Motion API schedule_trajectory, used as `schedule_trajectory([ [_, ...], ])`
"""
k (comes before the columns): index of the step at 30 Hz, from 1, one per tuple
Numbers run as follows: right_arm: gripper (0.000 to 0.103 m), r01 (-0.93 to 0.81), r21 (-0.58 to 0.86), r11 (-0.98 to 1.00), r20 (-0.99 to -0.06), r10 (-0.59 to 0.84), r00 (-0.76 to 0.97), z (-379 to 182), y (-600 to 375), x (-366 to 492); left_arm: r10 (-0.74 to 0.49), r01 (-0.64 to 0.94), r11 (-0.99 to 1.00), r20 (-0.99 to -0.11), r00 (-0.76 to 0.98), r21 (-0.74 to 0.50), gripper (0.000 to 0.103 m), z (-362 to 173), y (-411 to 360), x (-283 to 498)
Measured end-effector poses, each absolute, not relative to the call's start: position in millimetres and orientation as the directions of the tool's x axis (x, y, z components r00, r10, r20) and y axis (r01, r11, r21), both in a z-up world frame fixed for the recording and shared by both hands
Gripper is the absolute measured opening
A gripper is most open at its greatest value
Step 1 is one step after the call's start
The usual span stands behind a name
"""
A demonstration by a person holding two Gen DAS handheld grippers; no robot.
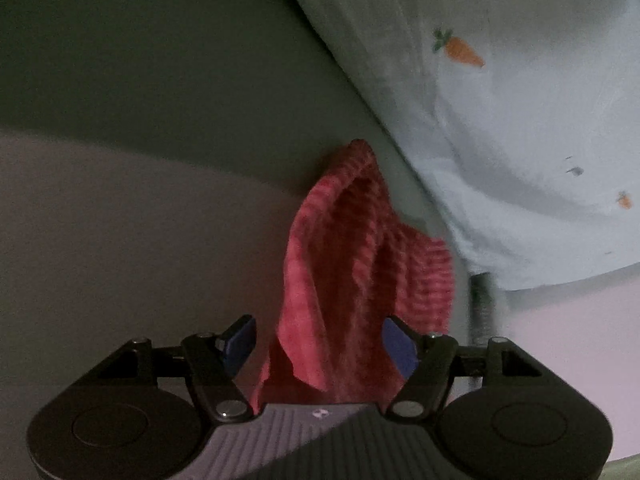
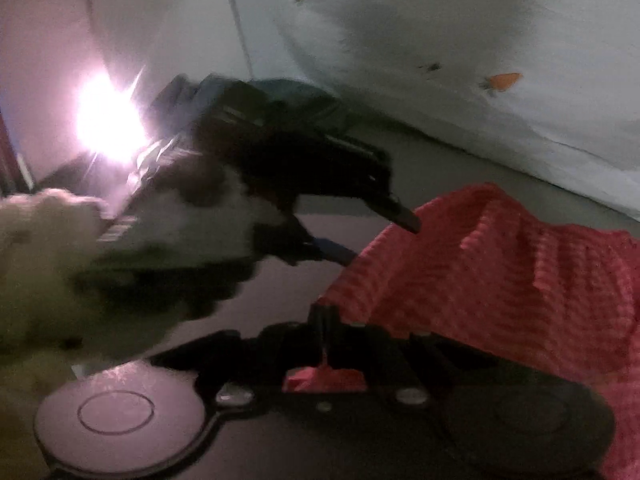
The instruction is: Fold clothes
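A red ribbed cloth hangs up between the fingers of my left gripper, whose jaws stand open with the cloth loose between them. In the right wrist view the same red cloth drapes to the right. My right gripper is shut on an edge of it, and a bit of red shows behind the closed fingers. The left gripper shows there too, held by a gloved hand, with its open fingers at the cloth's left edge.
A pale bedsheet with small orange carrot prints fills the upper right; it also shows in the right wrist view. A dull grey-green surface lies on the left. A bright lamp glare washes out part of the right view.
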State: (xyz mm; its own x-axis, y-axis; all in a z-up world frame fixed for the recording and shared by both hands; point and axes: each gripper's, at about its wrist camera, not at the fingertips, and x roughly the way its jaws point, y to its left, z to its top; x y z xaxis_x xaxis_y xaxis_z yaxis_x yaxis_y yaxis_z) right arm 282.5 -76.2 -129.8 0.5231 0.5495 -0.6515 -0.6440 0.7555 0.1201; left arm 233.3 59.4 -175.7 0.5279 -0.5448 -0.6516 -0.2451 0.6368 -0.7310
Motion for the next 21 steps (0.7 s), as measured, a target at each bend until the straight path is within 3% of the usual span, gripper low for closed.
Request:
schedule_trajectory([
  [1,0.002,-0.636,0.126,0.761,-0.647,0.549,0.529,-126.7,-80.3,282.7,-0.514,-0.245,0.673,-0.680,0.523,-0.698,0.057,-174.3,53.4,244.3],
  [3,0.002,-0.621,0.137,0.772,-0.638,0.548,0.541,-120.6,-88.6,283.1,-0.471,-0.248,0.723,-0.722,0.507,-0.645,0.022,-175.5,43.2,260.7],
  [4,0.002,-0.613,0.143,0.777,-0.635,0.547,0.545,-117.6,-93.1,282.9,-0.453,-0.253,0.738,-0.737,0.502,-0.626,0.000,-176.2,38.4,266.2],
  [8,0.002,-0.559,0.174,0.811,-0.625,0.529,0.573,-112.4,-116.2,285.2,-0.411,-0.279,0.757,-0.762,0.500,-0.591,0.000,-171.8,24.8,273.1],
  [12,0.000,-0.445,0.277,0.852,-0.593,0.516,0.618,-107.8,-161.9,288.8,-0.415,-0.308,0.708,-0.727,0.547,-0.636,0.000,-151.1,19.1,269.6],
  [21,0.000,-0.154,0.490,0.858,-0.511,0.426,0.747,-111.2,-300.6,283.5,-0.401,-0.155,0.770,-0.658,0.637,-0.619,0.000,-75.7,-61.7,292.9],
])
